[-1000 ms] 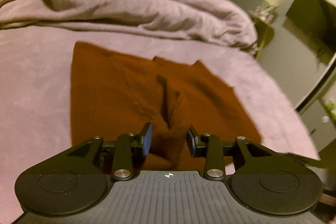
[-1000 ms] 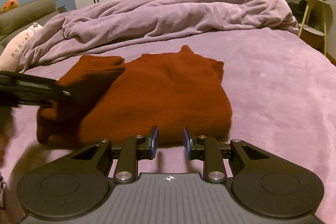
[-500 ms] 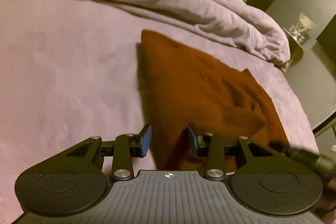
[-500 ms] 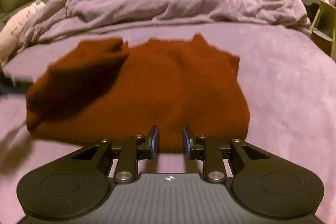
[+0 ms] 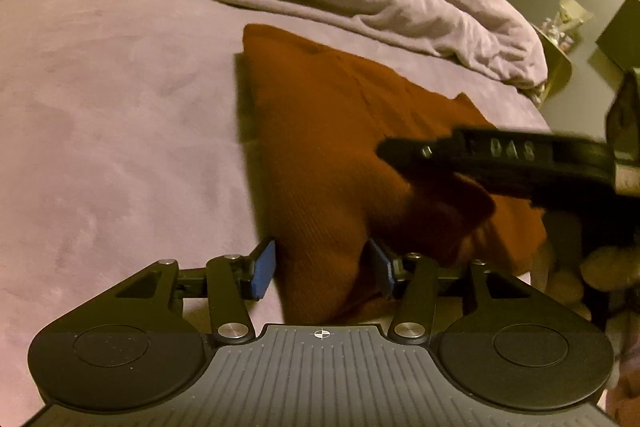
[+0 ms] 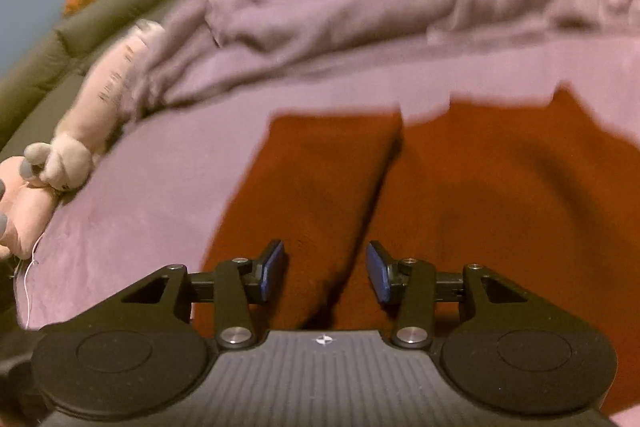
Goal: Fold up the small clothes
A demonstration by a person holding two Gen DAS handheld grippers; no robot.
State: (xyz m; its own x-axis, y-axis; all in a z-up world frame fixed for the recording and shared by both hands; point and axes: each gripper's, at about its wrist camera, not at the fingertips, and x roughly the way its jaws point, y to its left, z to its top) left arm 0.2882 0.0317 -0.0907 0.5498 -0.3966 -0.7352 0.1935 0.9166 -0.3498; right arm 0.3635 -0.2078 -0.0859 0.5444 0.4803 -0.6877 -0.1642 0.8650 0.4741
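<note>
Mid-fold: the left gripper [image 5: 322, 269] and right gripper [image 6: 325, 273] both gape wide over the sweater [image 5: 340, 147] on the bed [image 5: 120, 107]; next, probably pinch the near edge.

The left claw [image 5: 322, 269] has swung round to the sweater's [image 5: 344, 155] left edge, its fingers now spread wider. The right claw [image 6: 326, 273] has come forward over the sweater, above the folded flap [image 6: 316, 195], and now shows in the left view.
</note>
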